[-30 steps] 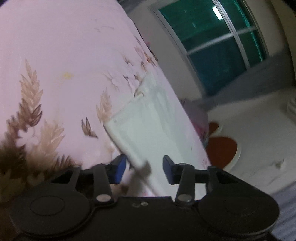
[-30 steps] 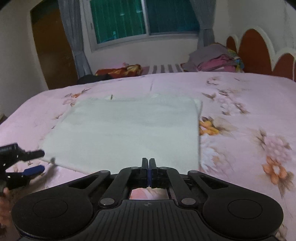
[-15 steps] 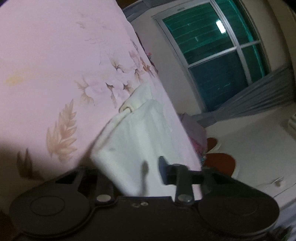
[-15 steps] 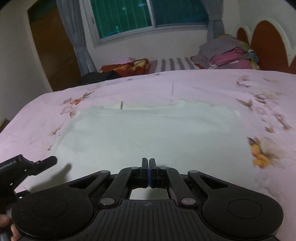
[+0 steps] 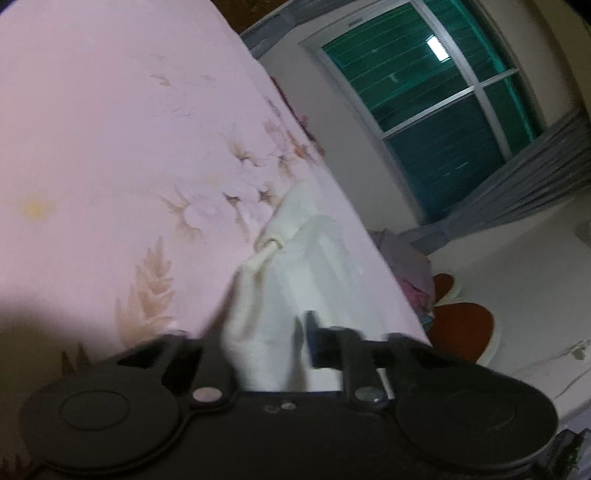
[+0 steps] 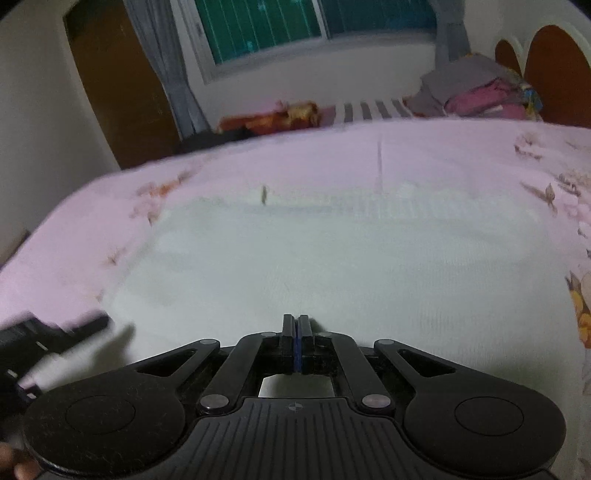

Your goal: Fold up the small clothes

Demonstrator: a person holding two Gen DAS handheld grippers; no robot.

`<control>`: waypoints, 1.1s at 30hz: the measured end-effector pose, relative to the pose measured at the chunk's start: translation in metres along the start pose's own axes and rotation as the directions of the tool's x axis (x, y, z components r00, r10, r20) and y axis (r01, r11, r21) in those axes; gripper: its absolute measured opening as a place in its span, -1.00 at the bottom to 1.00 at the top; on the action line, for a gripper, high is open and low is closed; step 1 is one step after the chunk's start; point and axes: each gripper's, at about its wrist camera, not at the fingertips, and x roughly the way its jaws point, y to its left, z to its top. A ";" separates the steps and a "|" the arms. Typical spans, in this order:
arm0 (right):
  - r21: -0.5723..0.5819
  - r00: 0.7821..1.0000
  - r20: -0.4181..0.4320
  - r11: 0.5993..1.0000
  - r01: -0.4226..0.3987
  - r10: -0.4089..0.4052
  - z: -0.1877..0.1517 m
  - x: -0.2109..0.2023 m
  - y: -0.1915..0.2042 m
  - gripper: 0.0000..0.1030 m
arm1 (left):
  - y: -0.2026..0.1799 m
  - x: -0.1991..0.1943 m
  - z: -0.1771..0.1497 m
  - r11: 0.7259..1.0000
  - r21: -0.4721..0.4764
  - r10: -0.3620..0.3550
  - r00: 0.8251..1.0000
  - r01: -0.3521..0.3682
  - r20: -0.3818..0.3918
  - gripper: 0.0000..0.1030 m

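Note:
A small white garment (image 6: pixel 325 258) lies spread flat on the pink floral bedsheet (image 6: pixel 443 155). My right gripper (image 6: pixel 295 325) is shut, pinching the garment's near edge. In the left wrist view the garment's corner (image 5: pixel 295 280) bunches up between the jaws of my left gripper (image 5: pixel 271 343). The jaws stand apart around the cloth. The left finger is hidden behind the fabric. The left gripper also shows at the lower left of the right wrist view (image 6: pixel 55 339), blurred.
A pile of folded clothes (image 6: pixel 480 92) sits at the bed's far right by the orange headboard (image 6: pixel 554 74). Striped and orange cloths (image 6: pixel 295 110) lie along the far edge. A window (image 6: pixel 295 22) and a brown door (image 6: pixel 118 85) are behind.
My left gripper has moved onto the garment's corner, which now bunches between its jaws. My right gripper has pushed forward over the bed with the near edge, so the garment looks larger.

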 end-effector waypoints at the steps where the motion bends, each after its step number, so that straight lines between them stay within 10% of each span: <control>1: -0.001 1.000 0.002 1.000 -0.013 0.013 0.000 0.001 0.001 -1.00 | 0.000 0.000 0.001 1.000 0.006 0.003 1.000 -0.003 -0.001 -0.84; 10: 0.074 0.997 -0.063 0.997 -0.033 0.037 0.002 0.012 -0.012 -1.00 | -0.056 -0.021 -0.002 0.968 0.246 -0.053 0.999 0.052 0.001 -0.85; 17: 0.373 0.995 0.097 0.926 -0.057 0.022 0.013 -0.046 -0.092 -1.00 | -0.151 -0.017 -0.041 0.833 0.515 -0.135 0.976 0.205 -0.170 -0.85; 25: 0.506 0.980 0.183 0.862 -0.030 -0.073 0.010 -0.126 -0.189 -1.00 | -0.225 0.022 -0.144 0.683 0.645 -0.066 0.908 0.343 -0.413 -0.80; 27: 0.516 0.979 0.188 0.856 -0.032 -0.077 0.006 -0.140 -0.204 -1.00 | -0.231 0.041 -0.172 0.667 0.641 -0.002 0.861 0.379 -0.508 -0.26; 29: 0.526 0.980 0.182 0.850 -0.024 -0.085 0.003 -0.148 -0.212 -0.72 | -0.232 0.031 -0.178 0.661 0.633 -0.017 0.852 0.403 -0.524 -0.19; 30: 0.528 0.978 0.185 0.849 -0.015 -0.098 0.004 -0.152 -0.214 0.08 | -0.231 0.024 -0.173 0.662 0.626 -0.044 0.855 0.412 -0.516 -0.19; 31: 0.524 0.971 0.207 0.852 -0.009 -0.117 0.003 -0.158 -0.214 0.46 | -0.229 0.017 -0.163 0.672 0.625 -0.056 0.868 0.398 -0.493 -0.19; 33: 0.497 0.969 0.232 0.867 -0.047 -0.081 0.004 -0.165 -0.213 0.45 | -0.220 0.010 -0.131 0.703 0.624 -0.073 0.907 0.341 -0.414 -0.19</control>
